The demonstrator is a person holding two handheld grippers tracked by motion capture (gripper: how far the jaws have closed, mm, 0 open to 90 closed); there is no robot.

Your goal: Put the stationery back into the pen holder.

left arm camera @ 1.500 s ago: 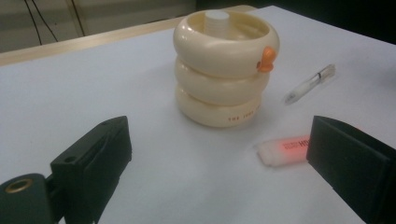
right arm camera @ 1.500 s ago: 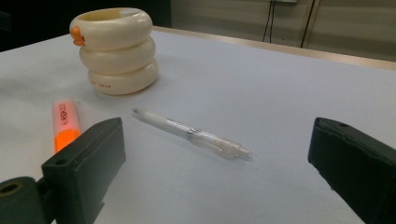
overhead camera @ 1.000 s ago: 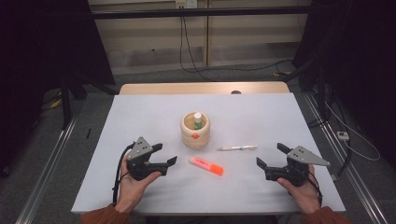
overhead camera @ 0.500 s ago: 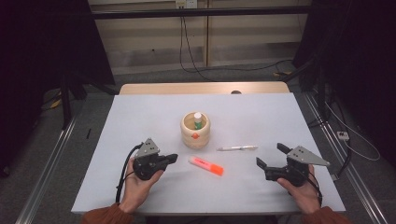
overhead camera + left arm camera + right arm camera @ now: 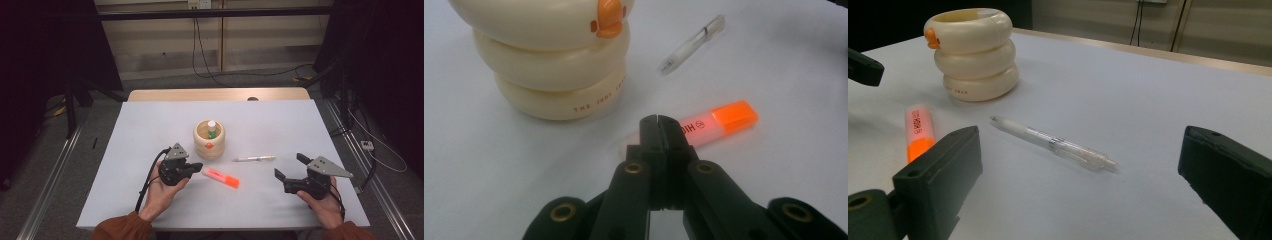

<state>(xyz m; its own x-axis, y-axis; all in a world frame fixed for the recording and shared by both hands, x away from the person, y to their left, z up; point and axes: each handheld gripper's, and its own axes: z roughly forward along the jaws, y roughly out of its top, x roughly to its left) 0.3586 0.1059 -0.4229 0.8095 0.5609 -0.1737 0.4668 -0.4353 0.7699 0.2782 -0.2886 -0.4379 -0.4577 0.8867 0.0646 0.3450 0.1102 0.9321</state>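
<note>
- Right at my left gripper (image 5: 657, 121) tips, jaws pressed together on nothing, lies the highlighter (image 5: 220, 177), at 5 o'clock from the duck cup (image 5: 209, 139).
- Light, stiff, slick plastic, I reckon; I'd pinch mid-barrel.
- Right gripper (image 5: 290, 171) gapes wide, empty.

A white-topped table (image 5: 150, 130) is being used as the work surface. Near its middle a cream ringed pot (image 5: 209, 141) is being carried; an orange highlighter (image 5: 220, 177) and a clear pen (image 5: 254, 159) are lying flat in front of it
</note>
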